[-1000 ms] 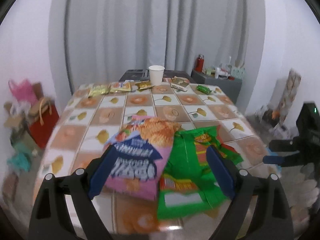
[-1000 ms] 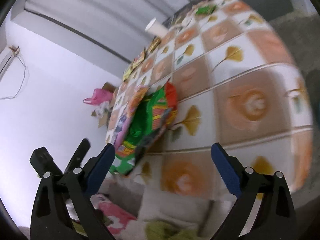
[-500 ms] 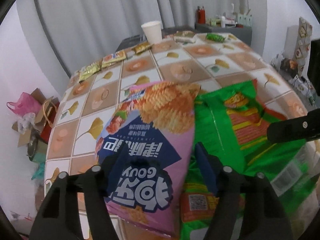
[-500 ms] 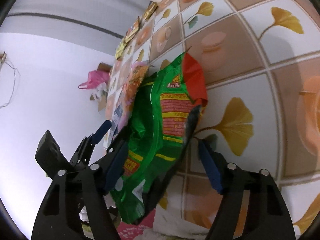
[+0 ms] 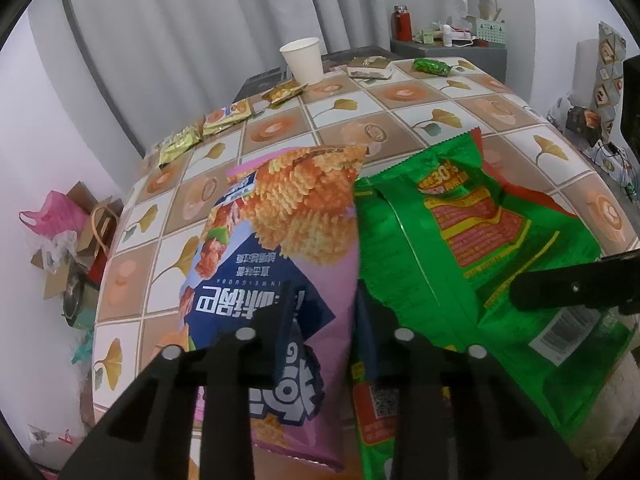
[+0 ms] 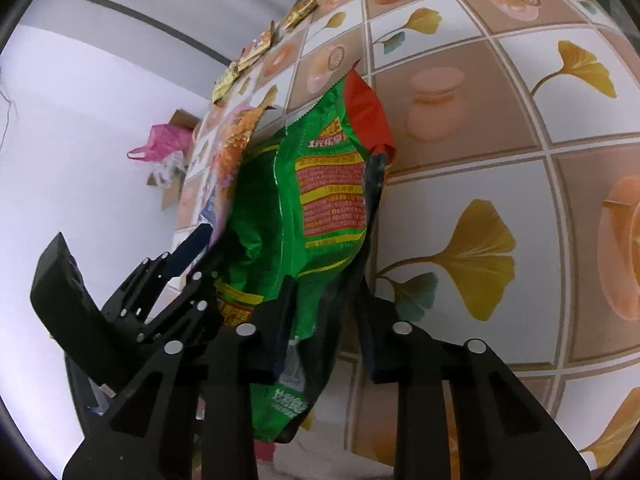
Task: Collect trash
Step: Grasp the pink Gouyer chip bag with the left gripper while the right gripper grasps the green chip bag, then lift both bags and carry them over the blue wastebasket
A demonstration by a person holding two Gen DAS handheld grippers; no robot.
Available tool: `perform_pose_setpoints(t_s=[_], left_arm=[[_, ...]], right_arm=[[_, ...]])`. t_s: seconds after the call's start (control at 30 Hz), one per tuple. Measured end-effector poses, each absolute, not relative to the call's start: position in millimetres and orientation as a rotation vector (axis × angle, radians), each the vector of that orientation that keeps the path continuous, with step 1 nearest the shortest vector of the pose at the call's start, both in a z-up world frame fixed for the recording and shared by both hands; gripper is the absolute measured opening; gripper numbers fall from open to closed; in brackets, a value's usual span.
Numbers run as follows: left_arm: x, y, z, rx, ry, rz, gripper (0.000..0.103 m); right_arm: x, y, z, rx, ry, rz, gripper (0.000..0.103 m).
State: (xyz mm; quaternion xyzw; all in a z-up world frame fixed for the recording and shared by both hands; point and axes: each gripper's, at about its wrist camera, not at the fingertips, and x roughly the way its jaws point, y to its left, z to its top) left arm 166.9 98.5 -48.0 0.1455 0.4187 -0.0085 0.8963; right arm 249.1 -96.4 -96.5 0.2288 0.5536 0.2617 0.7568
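1. The left gripper [image 5: 324, 332] has just been closing its jaws on the near end of the pink-and-blue crinkly foil snack bag [image 5: 280, 248]. The dark pads sit on either side of a fold of the bag and look pressed against it, so I read this as a clamp.

2. The right gripper [image 6: 324, 320] has likewise just been closing. Its jaws pinch the lower part of the green-and-red foil snack bag [image 6: 316, 208], which stands bunched up between them.

3. The two bags lie side by side at the near edge of the table, the green bag touching the pink one's right side. In the right wrist view the left gripper shows just left of the green bag.

4. Step in hand, as I judge it: both wrappers are being grasped, and nothing has been carried off yet. The next move probably calls for lifting both clear of the table without letting the slippery foil slide out, then taking them to wherever the trash goes; no bin shows.

5. Beyond the pink bag, the tablecloth with brown and white ginkgo-leaf squares [image 5: 400, 92] carries more litter: small yellow wrappers [image 5: 224, 116], a white paper cup [image 5: 303, 60] and a small green packet [image 5: 432, 66] at the far edge.

6. Behind the cup hang grey curtains [image 5: 200, 20]. A pink plastic bag and cardboard [image 5: 60, 220] lie on the floor left of the table.
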Motion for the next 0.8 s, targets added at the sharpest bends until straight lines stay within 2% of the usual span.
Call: perform_pose_setpoints(t_s=[0.1, 0.4, 0.8], left_arm=[[164.0, 96.2, -43.6, 0.315, 0.844, -0.013, 0.021], [152.8, 92.2, -17.6, 0.311, 0.758, -0.012, 0.011], [136.7, 83.5, 18.6, 0.291, 0.657, -0.023, 0.004]], right_arm=[[249.8, -97.8, -100.6, 0.506, 1.214, 0.566, 0.011], [244.8, -125.0, -100.4, 0.58, 1.166, 0.533, 0.003], [228.9, -177.0, -102.4, 0.697, 1.094, 0.473, 0.0]])
